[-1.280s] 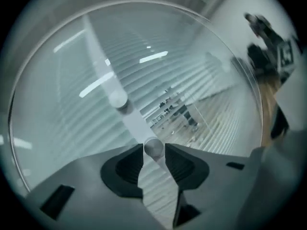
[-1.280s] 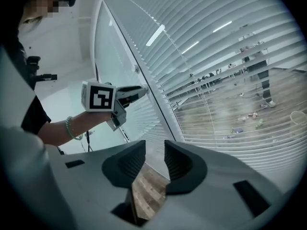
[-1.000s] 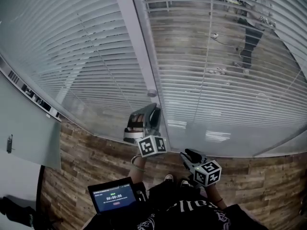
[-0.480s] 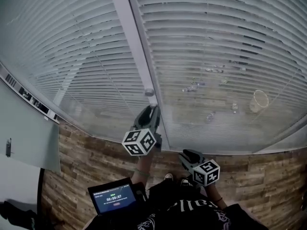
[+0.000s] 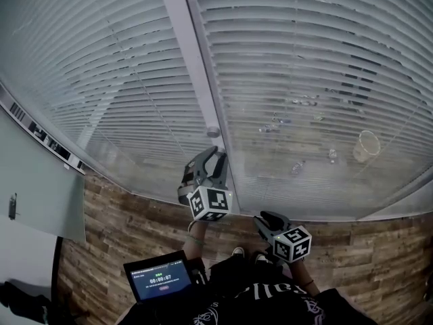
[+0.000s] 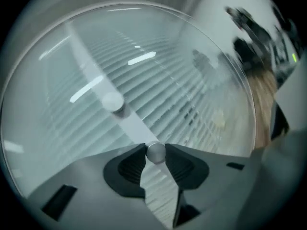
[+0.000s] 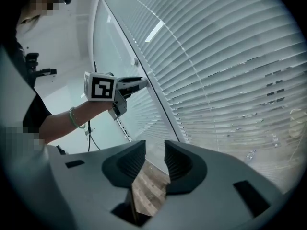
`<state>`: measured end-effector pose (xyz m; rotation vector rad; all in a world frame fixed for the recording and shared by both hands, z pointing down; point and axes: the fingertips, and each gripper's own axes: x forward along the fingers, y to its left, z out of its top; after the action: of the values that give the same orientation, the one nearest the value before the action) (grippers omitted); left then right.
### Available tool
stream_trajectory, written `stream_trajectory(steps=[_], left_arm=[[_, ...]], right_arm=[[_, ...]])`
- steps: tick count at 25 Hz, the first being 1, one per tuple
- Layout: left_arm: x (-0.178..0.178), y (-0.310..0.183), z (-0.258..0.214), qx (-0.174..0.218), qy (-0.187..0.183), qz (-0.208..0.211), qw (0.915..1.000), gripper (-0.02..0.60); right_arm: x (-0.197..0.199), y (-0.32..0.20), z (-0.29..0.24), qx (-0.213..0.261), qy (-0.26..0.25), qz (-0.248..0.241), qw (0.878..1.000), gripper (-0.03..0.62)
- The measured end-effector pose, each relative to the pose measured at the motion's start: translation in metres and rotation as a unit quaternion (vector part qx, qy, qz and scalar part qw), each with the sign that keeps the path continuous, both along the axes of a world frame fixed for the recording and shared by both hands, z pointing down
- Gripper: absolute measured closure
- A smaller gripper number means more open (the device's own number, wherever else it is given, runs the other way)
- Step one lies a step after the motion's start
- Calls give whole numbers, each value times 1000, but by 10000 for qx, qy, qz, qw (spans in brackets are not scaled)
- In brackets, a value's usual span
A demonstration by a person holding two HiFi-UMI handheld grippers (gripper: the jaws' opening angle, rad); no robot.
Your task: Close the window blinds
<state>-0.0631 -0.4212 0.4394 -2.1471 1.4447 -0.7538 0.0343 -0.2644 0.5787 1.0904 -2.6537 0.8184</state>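
White slatted blinds (image 5: pixel 304 80) hang behind the glass on both sides of a pale upright frame (image 5: pixel 196 80). In the left gripper view, my left gripper (image 6: pixel 155 148) is shut on a small round silver knob (image 6: pixel 155 154) on that frame. A second round shape (image 6: pixel 112 101) shows farther up the strip. In the head view, the left gripper (image 5: pixel 215 152) reaches up to the frame just below a knob (image 5: pixel 213 132). My right gripper (image 5: pixel 265 217) hangs low by the person's body. Its jaws (image 7: pixel 154 145) stand a little apart with nothing between them. It sees the left gripper (image 7: pixel 141 84) at the frame.
Wood-pattern floor (image 5: pixel 128 229) runs along the foot of the glass. A small lit screen (image 5: pixel 160 280) sits at the person's waist. A white panel (image 5: pixel 34 195) stands at the left. Through the slats, a pale bin (image 5: pixel 367 145) and scattered small items show dimly.
The slats have tilted, so the room beyond, plain a second ago, is now dim. My left gripper went from wide open to shut on the knob and has rolled. The right gripper stayed put.
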Motion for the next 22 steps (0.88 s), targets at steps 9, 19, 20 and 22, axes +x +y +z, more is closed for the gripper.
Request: stream_trajectory(steps=[9,19,20,22], left_arm=[[-15,-5,-3,-1879,7542,126,6290,454],[1,30,9,-1741,5951,103,7845,453],[5,41,16,-1833,5859,67,7893,454],[13,65,39,-2055,5686,-12,7965,454]], right_arm=[[12,0,3,-64,-32,104,9999,461],[20,16,-11,-109,-28,-63,9999,461],[21,20,-12,-136,-17,-112,9998,461],[21,29,-8,-205,-23,-214,9996,461]])
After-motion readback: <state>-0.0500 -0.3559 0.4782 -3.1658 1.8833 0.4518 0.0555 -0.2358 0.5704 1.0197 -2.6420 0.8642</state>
